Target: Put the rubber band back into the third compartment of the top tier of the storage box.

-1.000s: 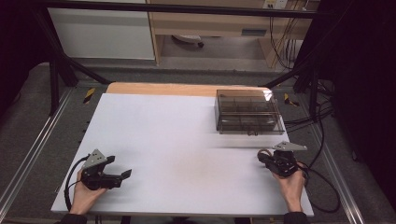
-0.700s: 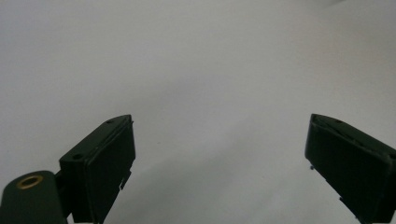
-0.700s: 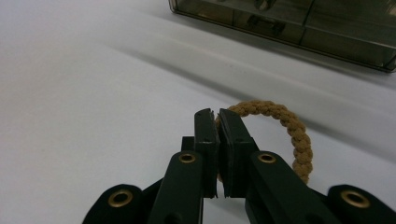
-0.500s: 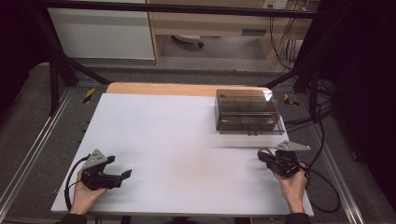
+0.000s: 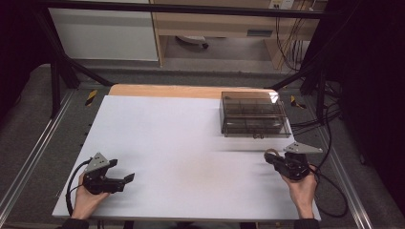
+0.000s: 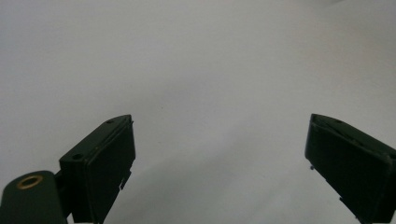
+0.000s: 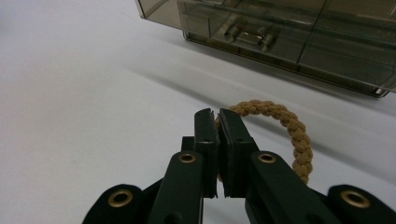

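1. Desk (image 5: 191,138), white-topped, lies below me with a smoky clear plastic organiser box (image 5: 254,116) at its far right.
2. My right hand-held gripper (image 5: 270,157) sits near the desk's right edge, just short of the box, its jaws clenched on a tan braided cord ring (image 7: 285,123) that curls out to one side of them.
3. My left hand-held gripper (image 5: 128,178) rests at the near left corner, jaws spread wide over bare desk, grasping nothing.

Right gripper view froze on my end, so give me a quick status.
Right gripper shut on tan braided ring. Left gripper open, empty. Smoky plastic box closed, ahead of ring. White table between them bare.
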Motion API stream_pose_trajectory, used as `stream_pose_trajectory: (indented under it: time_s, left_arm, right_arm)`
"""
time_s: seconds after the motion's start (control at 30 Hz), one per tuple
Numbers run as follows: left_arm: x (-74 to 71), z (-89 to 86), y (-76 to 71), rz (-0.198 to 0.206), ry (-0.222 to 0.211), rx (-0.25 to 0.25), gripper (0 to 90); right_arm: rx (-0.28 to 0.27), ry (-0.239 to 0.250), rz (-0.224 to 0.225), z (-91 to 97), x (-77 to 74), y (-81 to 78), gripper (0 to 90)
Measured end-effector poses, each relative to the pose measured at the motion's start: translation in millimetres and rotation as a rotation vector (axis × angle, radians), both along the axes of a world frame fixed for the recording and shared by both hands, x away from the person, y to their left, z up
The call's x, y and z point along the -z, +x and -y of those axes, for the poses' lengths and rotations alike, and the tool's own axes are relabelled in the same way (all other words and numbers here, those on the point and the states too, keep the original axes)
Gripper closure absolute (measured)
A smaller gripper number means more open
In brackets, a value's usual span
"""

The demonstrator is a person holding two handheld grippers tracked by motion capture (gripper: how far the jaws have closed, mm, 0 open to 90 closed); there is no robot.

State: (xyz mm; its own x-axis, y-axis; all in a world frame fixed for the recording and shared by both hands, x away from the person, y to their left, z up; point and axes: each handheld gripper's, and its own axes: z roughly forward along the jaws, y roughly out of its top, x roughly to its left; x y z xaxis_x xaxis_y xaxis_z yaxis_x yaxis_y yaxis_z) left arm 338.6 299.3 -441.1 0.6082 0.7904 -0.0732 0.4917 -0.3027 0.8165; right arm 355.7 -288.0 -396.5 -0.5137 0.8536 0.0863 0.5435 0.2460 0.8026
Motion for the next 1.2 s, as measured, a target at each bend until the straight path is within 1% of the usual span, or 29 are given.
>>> stream_pose_trajectory:
  time_s: [0.37, 0.5, 0.53, 0.57, 0.67, 0.77, 0.83, 1.03, 1.2]
  left_arm:
    - [0.3, -0.4, 0.5, -0.003, -0.002, -0.006, 7.9]
    - [0.3, -0.7, 0.5, -0.002, -0.004, -0.007, 7.9]
    - [0.3, -0.8, 0.5, -0.002, -0.004, -0.007, 7.9]
    - [0.4, -0.9, 0.5, -0.002, -0.005, -0.007, 7.9]
    - [0.5, -0.7, 0.5, -0.003, -0.005, -0.007, 7.9]
    - [0.3, -0.5, 0.4, -0.002, -0.005, -0.007, 7.9]
    - [0.4, -0.5, 0.5, -0.003, -0.005, -0.007, 7.9]
    - [0.7, -0.8, 0.8, -0.004, -0.005, -0.008, 7.9]
    - [0.7, -0.7, 0.8, -0.005, -0.001, -0.007, 7.9]
  right_arm:
    - [-0.013, 0.005, 0.026, -2.6, -15.1, -0.4, 87.0]
    - [-0.013, 0.003, 0.034, -2.9, -24.2, 0.3, 87.0]
    - [-0.016, -0.001, 0.047, -2.9, -29.0, 1.2, 87.0]
    - [-0.016, -0.001, 0.047, -2.9, -29.0, 1.2, 87.0]
    - [-0.018, -0.001, 0.061, -3.0, -38.7, 2.3, 87.0]
    - [-0.016, -0.003, 0.066, -2.7, -42.2, 3.3, 87.0]
    - [-0.014, -0.003, 0.061, -2.5, -45.2, 4.2, 87.0]
    - [0.000, -0.011, 0.061, 1.5, -53.2, 11.3, 87.0]
    - [0.004, -0.016, 0.067, 3.4, -56.9, 16.2, 87.0]
